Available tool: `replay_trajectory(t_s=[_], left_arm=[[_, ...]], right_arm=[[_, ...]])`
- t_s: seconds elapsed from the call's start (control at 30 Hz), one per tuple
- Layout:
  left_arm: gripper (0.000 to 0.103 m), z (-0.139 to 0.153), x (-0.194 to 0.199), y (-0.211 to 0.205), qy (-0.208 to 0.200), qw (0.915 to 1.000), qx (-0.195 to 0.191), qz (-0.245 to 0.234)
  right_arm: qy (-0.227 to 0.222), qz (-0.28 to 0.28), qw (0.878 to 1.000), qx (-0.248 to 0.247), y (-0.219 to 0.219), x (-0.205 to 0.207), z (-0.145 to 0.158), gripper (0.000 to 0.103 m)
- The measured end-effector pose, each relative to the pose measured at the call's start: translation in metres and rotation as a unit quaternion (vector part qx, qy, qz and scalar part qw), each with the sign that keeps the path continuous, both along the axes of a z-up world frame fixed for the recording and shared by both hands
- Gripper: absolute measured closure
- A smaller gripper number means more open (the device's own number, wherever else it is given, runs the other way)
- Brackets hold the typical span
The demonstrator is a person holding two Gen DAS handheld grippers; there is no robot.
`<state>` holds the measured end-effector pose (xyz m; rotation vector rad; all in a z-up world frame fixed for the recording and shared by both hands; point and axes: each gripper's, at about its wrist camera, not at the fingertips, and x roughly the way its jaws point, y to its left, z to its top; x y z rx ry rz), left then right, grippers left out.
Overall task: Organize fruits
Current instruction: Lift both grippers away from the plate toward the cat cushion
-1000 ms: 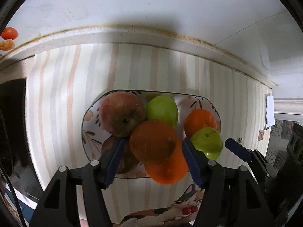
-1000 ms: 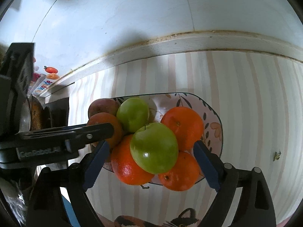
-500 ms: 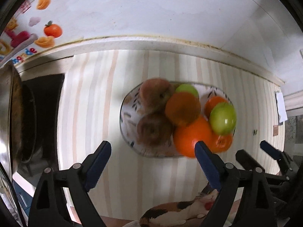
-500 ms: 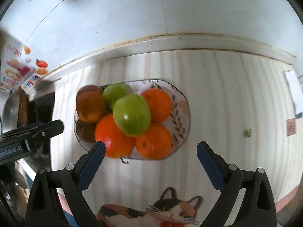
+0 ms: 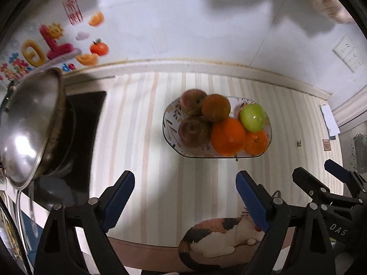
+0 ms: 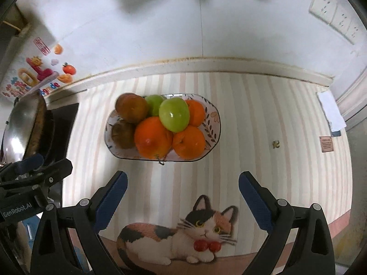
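Fruits [image 6: 160,123] piled on the patterned plate [image 6: 214,123], on the striped mat [image 6: 263,123], at 12 o'clock of both grippers. Green apple [image 6: 174,114] tops the oranges. Left gripper [image 5: 184,197] and right gripper [image 6: 182,194] both spread wide, holding nothing. Wok [image 5: 29,126] at 9 o'clock.
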<state>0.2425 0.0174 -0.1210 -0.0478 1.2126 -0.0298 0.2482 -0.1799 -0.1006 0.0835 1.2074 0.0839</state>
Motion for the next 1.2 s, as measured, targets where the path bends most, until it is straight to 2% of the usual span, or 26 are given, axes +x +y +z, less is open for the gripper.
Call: replay_trajectory(t_s=[0.4,0.8,0.93,1.03,1.13,1.2], left_arm=[[0.013,0.06,-0.054,0.002,-0.069,0.9975,0.004,-0.011],[0.013,0.085,-0.083,0.005,-0.093,0.9955,0.002,-0.016],[0.013,0.085,-0.081,0.0,-0.094,0.9954,-0.003,-0.016],[0.013,0.08,-0.076,-0.005,-0.096,0.9953,0.0,-0.016],[0.013,0.066,-0.068,-0.015,-0.081,0.9964,0.005,-0.023],[0.013,0.05,-0.062,-0.026,-0.064,0.9975,0.008,-0.029]], right_arm=[[-0.058,-0.003,0.998,0.002,0.006,-0.055,0.074,0.003],[-0.084,-0.003,0.996,0.019,0.009,-0.089,0.108,0.003],[-0.079,-0.007,0.996,0.046,0.001,-0.092,0.106,0.003],[-0.072,-0.026,0.995,0.07,-0.021,-0.087,0.097,0.003],[-0.05,-0.055,0.994,0.078,-0.051,-0.082,0.076,0.003],[-0.024,-0.076,0.993,0.085,-0.074,-0.081,0.051,0.003]])
